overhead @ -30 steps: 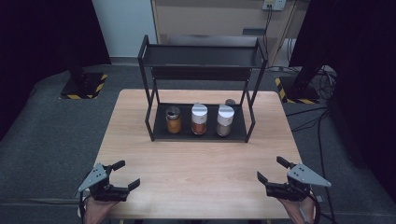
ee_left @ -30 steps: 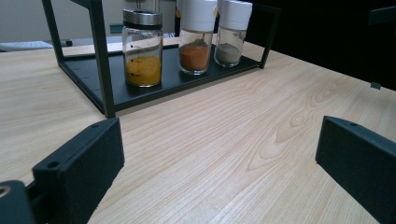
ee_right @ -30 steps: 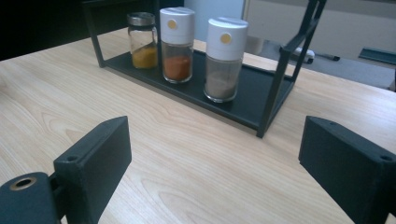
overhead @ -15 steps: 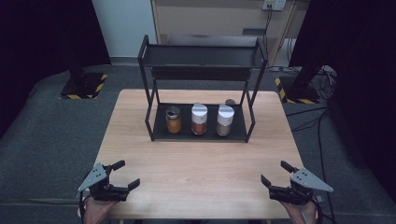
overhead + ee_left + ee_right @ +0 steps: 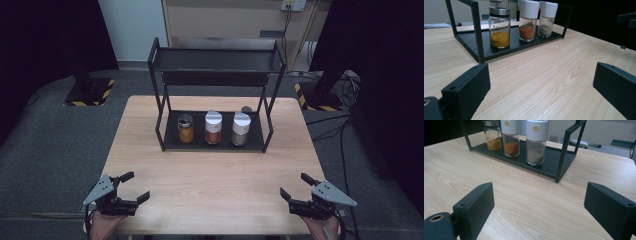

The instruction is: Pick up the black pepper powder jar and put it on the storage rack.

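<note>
- Table (image 5: 210,190): a pale wood top. Seen from the high view, the work is judged to be at its opening step, an approach not yet begun, with both tools parked near the six o'clock edge.
- Rack (image 5: 215,60): a black two-tier metal frame at twelve o'clock of the table centre. The upper shelf is bare; the lower tray holds three jars in a row.
- Left gripper (image 5: 131,186): at about seven o'clock, jaws spread wide with nothing between them, over bare wood.
- Right gripper (image 5: 295,186): at about five o'clock, jaws likewise released and empty, aimed toward the rack.
- White-capped jars: the middle jar (image 5: 213,128) holds orange-red powder, the right jar (image 5: 241,129) grey powder. Both are clear glass, upright and close together.
- Metal-lidded jar (image 5: 185,128): shortest of the row, at the nine o'clock end, partly filled with yellow powder.
- Next move, as judged: carry one gripper forward to the tray, level with a jar's body, then close around it without nudging its neighbour or the frame post.
</note>
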Demonstrator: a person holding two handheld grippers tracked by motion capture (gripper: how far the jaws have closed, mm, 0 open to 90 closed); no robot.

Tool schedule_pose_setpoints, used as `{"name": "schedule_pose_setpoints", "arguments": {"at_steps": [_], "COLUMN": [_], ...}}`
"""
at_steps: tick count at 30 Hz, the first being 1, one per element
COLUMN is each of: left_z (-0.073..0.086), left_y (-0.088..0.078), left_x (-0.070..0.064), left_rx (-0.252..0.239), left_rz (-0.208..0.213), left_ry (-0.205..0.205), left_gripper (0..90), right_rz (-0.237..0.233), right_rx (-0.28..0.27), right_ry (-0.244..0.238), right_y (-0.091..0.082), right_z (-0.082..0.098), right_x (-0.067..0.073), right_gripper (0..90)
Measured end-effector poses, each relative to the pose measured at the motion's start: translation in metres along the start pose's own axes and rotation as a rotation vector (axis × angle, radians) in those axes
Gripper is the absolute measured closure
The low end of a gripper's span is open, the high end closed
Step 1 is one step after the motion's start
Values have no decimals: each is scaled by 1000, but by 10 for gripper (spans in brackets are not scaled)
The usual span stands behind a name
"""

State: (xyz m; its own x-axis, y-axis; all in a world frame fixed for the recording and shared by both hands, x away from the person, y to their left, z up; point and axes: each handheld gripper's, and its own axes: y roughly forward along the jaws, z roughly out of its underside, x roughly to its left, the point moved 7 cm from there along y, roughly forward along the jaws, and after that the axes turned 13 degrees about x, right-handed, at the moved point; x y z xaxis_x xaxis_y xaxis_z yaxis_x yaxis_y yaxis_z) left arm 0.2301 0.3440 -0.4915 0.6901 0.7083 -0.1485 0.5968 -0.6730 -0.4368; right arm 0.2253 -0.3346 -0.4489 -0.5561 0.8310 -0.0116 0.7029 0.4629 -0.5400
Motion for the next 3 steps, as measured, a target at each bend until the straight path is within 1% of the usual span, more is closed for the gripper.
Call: {"name": "schedule_pose_setpoints", "arguments": {"at_steps": [3], "left_z": [0], "left_y": [0], "left_x": [0], "left_rx": [2], "left_rz": [-1], "left_ry": [1], "left_gripper": [6], "right_rz": [-2], "right_rx": [0], "right_ry": [-3], "right_y": [0], "right_z": [0], "right_x": [1], "right_gripper": [95]}}
